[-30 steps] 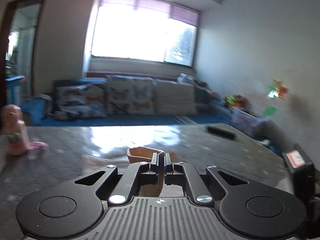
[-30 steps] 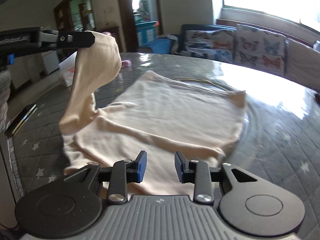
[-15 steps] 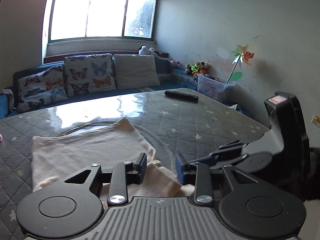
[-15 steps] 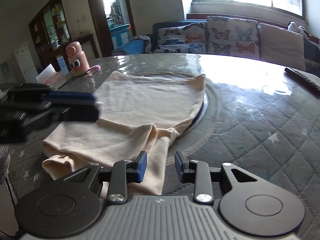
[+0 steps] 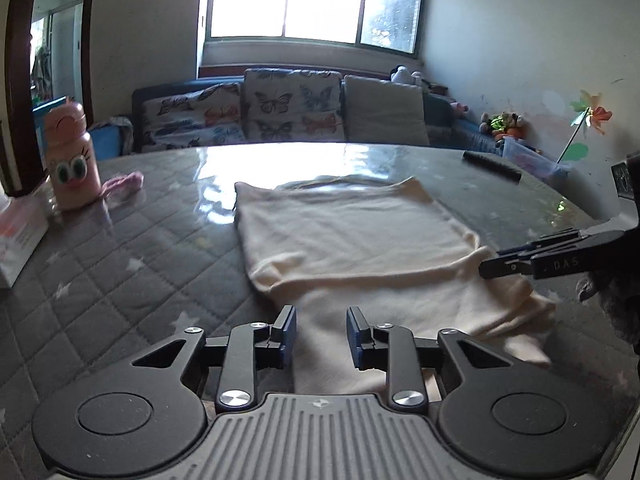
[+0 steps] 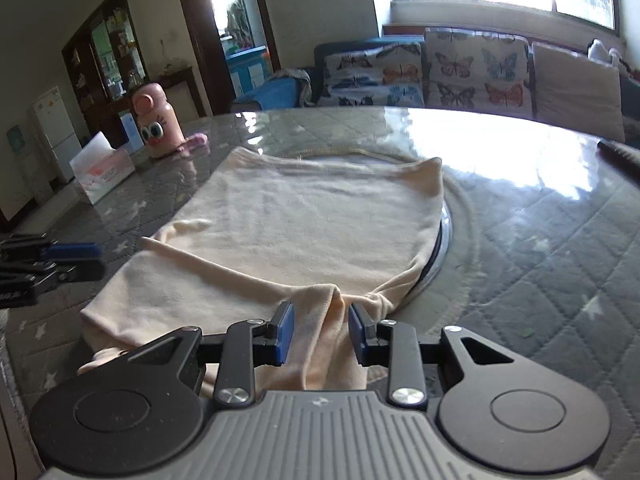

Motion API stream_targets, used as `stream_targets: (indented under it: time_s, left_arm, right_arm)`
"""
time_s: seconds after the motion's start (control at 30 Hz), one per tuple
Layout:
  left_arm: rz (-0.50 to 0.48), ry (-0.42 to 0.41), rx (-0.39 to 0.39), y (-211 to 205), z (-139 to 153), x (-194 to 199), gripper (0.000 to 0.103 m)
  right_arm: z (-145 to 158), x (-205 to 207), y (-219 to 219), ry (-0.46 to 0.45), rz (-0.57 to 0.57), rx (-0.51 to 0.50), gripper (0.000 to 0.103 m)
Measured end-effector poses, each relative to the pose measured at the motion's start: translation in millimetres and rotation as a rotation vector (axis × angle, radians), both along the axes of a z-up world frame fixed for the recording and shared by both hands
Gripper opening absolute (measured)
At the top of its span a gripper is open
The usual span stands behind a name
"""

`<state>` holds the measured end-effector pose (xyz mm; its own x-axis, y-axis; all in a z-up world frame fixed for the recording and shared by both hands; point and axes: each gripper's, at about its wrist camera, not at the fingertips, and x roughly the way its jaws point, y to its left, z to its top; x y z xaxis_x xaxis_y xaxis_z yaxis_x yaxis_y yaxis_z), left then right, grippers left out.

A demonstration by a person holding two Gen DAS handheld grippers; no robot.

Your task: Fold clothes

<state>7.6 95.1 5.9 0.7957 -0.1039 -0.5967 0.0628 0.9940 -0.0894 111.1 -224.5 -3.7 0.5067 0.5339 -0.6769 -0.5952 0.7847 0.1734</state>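
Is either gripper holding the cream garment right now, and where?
No. Left gripper and right gripper are both open over the cream garment's near edge.

A round table [image 5: 152,248] with a glossy, grey quilted, star-patterned cover carries everything. A cream garment [image 5: 360,240] lies spread flat near its middle, over a circular inset. Toward 1 side stand a pink bottle [image 5: 72,160] with cartoon eyes, a pink cloth [image 5: 124,182] beside it, and a tissue box [image 6: 102,168]. A black remote [image 5: 492,165] lies at the opposite edge.

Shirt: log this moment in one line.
shirt flat on table, partly folded | left tongs open above it | right tongs open over bunched edge
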Motion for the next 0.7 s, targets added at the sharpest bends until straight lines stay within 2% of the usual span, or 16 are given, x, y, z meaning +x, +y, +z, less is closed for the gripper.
stream_targets:
  time_s: [0.07,0.17,0.47,0.7]
  left_arm:
    - [0.004,0.023,0.0,2.8,-6.3,0.5,0.021]
    - [-0.002,0.042,0.024,1.5,-11.3,3.0,0.019]
    - [-0.042,-0.024,0.024,-10.8,8.9,32.8,0.019]
    - [-0.079,0.032,0.05,-19.1,-8.2,58.9,0.019]
  right_arm:
    - [-5.8,2.1,5.5,-0.006,-0.01,-0.026,0.011]
    - [-5.6,-0.5,5.2,-0.013,-0.023,-0.034,0.008]
    - [3.9,-2.4,3.2,-0.049,-0.045,-0.055,0.009]
    - [14.0,-0.9,12.7,-0.091,-0.008,-0.024,0.01]
